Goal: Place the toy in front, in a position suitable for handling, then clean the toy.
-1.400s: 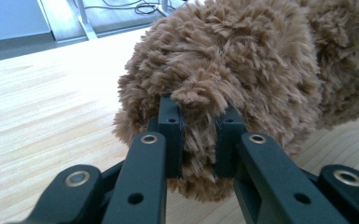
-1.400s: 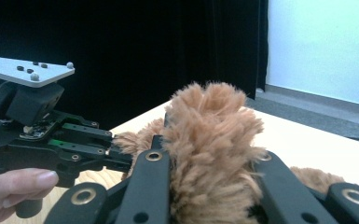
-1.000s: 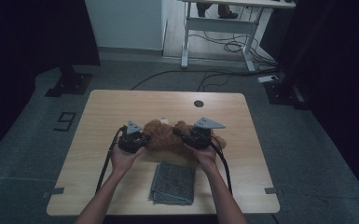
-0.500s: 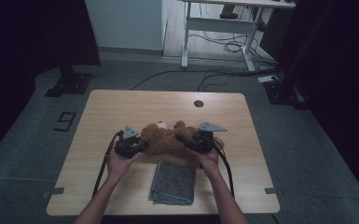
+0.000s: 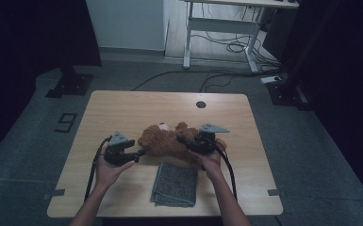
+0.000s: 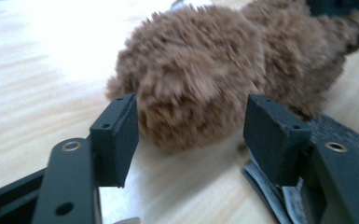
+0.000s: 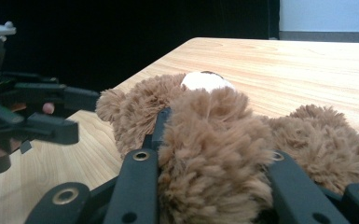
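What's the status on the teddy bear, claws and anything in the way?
Left claw just opened, clear of teddy bear. Right claw clamped on bear's plush. Folded grey cloth just in front of bear, otherwise nothing in the way.

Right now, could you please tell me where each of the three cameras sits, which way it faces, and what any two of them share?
High view: above the person's side, facing forward and down on the light wooden table; both forearms, left gripper, right gripper.
Left gripper view: rides the left gripper, facing the fluffy brown teddy bear between its opened jaws, which have just been opening; folded grey cloth beside.
Right gripper view: rides the right gripper, clamped on bear fur.
All three share the bear.
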Tool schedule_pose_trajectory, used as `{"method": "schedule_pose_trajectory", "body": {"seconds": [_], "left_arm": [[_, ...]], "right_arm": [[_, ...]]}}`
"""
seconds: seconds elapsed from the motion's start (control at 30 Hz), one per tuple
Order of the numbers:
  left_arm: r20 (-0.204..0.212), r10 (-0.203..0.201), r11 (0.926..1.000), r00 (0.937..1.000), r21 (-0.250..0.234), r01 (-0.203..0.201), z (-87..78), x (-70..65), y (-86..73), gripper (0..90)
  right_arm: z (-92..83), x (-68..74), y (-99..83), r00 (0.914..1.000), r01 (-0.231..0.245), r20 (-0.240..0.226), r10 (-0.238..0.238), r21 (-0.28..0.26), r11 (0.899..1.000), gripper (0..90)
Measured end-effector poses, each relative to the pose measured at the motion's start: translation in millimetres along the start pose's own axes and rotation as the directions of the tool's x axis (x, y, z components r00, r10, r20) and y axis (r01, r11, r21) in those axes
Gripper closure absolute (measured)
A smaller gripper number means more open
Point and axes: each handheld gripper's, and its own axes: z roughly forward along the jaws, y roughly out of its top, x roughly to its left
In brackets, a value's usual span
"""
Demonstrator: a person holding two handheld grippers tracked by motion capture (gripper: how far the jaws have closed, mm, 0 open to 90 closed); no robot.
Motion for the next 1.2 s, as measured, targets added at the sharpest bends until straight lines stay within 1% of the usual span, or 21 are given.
{"method": "schedule_pose_trajectory", "body": {"seconds": [0.13,0.17,0.2,0.3,0.47,0.7,0.83,0.9,0.93,1.0,1.2], "left_arm": [[0.03,-0.015,0.9998,0.9995,0.013,0.015,-0.7,-4.1,-11.9,34.1],[0.041,-0.022,0.9995,0.9989,0.025,0.021,0.9,-6.5,-17.2,33.8],[0.041,-0.022,0.9995,0.9989,0.025,0.021,0.9,-6.5,-17.2,33.8],[0.06,-0.031,0.9983,0.9977,0.051,0.028,5.4,-10.1,-23.3,33.8],[0.077,-0.03,0.9962,0.9966,0.084,0.024,14.8,-16.4,-30.7,33.4],[0.086,-0.04,0.9949,0.9955,0.096,0.032,19.6,-21.4,-36.3,32.4],[0.101,-0.031,0.9946,0.9944,0.101,0.021,22.4,-27.1,-36.7,31.7],[0.111,-0.027,0.9935,0.9934,0.113,0.014,27.6,-32.6,-36.8,31.0],[0.111,-0.027,0.9935,0.9934,0.113,0.014,27.6,-32.6,-36.8,30.9],[0.119,-0.021,0.9925,0.9927,0.122,0.006,32.3,-36.8,-37.2,30.5],[0.143,-0.007,0.9898,0.9897,0.142,-0.014,49.0,-50.3,-38.2,28.5]], "right_arm": [[-0.4,-0.3,-1.6,1.0,0.0,0.001,0.0,-0.001,1.0,70.1],[-0.8,-1.3,-2.9,1.0,-0.004,0.0,0.004,0.002,1.0,69.8],[-0.8,-1.3,-2.9,1.0,-0.004,0.0,0.004,0.002,1.0,69.8],[-1.4,-3.2,-4.5,1.0,-0.009,-0.002,0.009,0.0,1.0,69.4],[-1.6,-5.2,-5.6,0.9999,-0.014,-0.009,0.014,-0.002,1.0,69.0],[-2.6,-5.6,-6.8,0.9998,-0.014,-0.016,0.014,0.001,1.0,68.5],[-2.7,-5.2,-6.9,0.9998,-0.011,-0.015,0.011,0.0,1.0,68.3],[-2.9,-5.2,-7.2,0.9998,-0.01,-0.015,0.01,-0.001,1.0,68.3],[-2.9,-5.2,-7.2,0.9998,-0.01,-0.015,0.01,-0.001,1.0,68.3],[-2.9,-5.0,-7.4,0.9998,-0.01,-0.015,0.01,-0.001,1.0,68.2],[-3.4,-4.7,-7.9,0.9998,-0.008,-0.017,0.008,0.002,1.0,68.1]]}}
